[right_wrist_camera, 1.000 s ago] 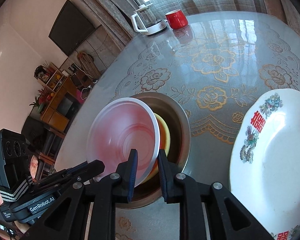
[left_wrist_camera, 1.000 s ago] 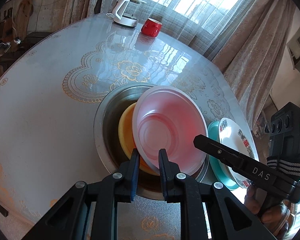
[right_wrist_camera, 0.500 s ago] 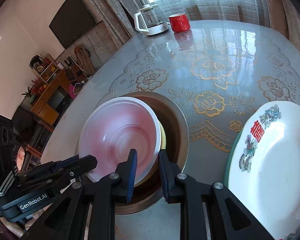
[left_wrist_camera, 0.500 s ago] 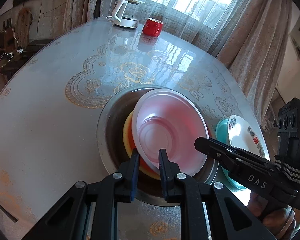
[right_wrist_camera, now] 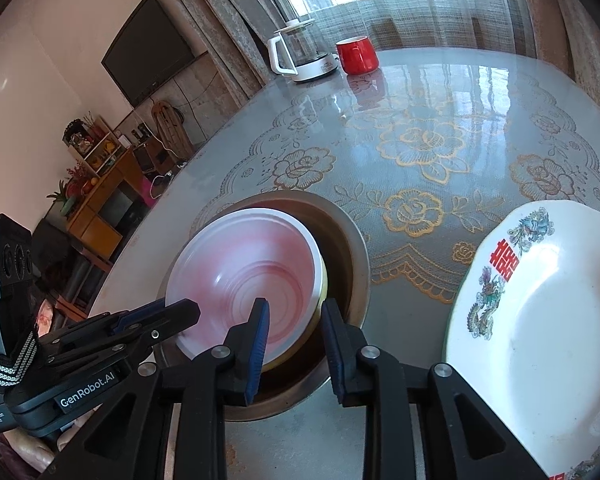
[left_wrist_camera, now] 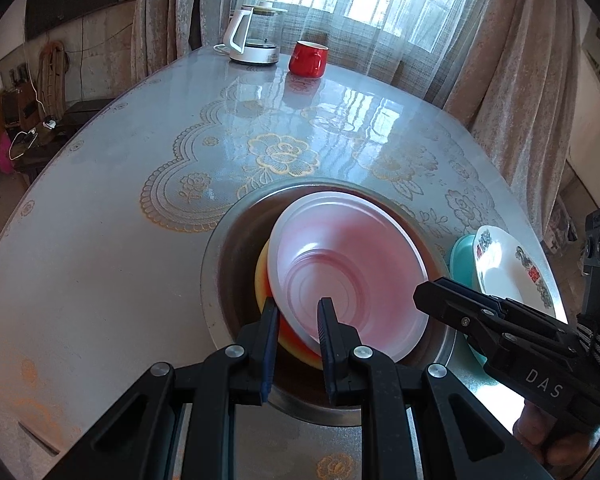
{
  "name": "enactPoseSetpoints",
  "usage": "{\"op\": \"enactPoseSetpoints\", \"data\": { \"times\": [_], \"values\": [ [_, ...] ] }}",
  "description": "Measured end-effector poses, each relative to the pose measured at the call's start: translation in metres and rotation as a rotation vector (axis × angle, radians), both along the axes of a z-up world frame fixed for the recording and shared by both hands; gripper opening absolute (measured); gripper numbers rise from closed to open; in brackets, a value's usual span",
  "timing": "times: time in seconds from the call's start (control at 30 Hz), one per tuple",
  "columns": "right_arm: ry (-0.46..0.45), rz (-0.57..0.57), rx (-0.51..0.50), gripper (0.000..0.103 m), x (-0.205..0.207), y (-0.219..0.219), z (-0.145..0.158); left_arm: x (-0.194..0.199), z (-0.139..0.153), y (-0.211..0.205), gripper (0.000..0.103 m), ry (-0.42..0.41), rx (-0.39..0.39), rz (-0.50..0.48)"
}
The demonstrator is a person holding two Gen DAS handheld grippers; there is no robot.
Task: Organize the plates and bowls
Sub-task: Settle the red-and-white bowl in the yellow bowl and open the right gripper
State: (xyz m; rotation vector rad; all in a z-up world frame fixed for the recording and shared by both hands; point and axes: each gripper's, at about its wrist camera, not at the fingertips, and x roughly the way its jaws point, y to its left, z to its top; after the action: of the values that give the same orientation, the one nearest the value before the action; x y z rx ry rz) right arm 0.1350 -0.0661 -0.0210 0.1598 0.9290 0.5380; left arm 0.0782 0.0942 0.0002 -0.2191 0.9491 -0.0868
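A home living-dining room: lace-clothed table [right_wrist_camera: 440,152], wall television [right_wrist_camera: 150,50], curtained window [left_wrist_camera: 380,4], kettle [left_wrist_camera: 252,36].

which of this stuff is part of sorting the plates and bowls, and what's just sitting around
Part of the job:
pink bowl
yellow bowl under it
metal basin holding both
white plate
teal dish under the plate

Just sitting around:
red mug
kettle
television
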Motion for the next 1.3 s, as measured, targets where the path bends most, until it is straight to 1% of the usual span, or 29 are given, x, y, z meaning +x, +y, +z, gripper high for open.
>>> {"op": "enactPoseSetpoints", "data": {
  "times": [0.03, 0.1, 0.2, 0.43, 0.57, 0.87, 1.0, 1.2, 1.3],
  "values": [
    [-0.007, 0.005, -0.010, 0.026, -0.001, 0.002, 0.000, 0.000, -0.001, 0.000, 0.018, 0.002, 0.002, 0.002],
    [-0.010, 0.013, -0.022, 0.022, -0.003, 0.005, -0.003, 0.000, -0.002, -0.001, 0.018, 0.005, 0.008, 0.005],
    [-0.017, 0.014, -0.026, 0.020, -0.006, 0.008, -0.004, 0.000, -0.002, 0.001, 0.018, 0.006, 0.010, 0.008],
    [-0.002, 0.016, -0.012, 0.020, -0.004, 0.008, -0.004, -0.001, -0.002, 0.003, 0.019, -0.001, 0.005, 0.016],
    [0.004, 0.022, -0.005, 0.021, -0.002, 0.009, -0.005, -0.002, -0.001, 0.004, 0.019, -0.014, 0.020, 0.023],
    [-0.015, 0.025, -0.024, 0.021, -0.007, 0.014, -0.005, -0.003, -0.003, 0.006, 0.019, -0.018, 0.031, 0.031],
    [-0.008, 0.020, -0.010, 0.021, -0.005, 0.012, -0.005, -0.004, -0.002, 0.010, 0.019, -0.026, 0.018, 0.038],
    [0.002, 0.016, 0.005, 0.021, -0.006, 0.011, -0.005, -0.007, 0.000, 0.011, 0.020, -0.046, 0.030, 0.039],
    [0.000, 0.012, -0.001, 0.025, -0.009, 0.010, -0.003, -0.006, -0.001, 0.010, 0.020, -0.048, 0.035, 0.039]
  ]
}}
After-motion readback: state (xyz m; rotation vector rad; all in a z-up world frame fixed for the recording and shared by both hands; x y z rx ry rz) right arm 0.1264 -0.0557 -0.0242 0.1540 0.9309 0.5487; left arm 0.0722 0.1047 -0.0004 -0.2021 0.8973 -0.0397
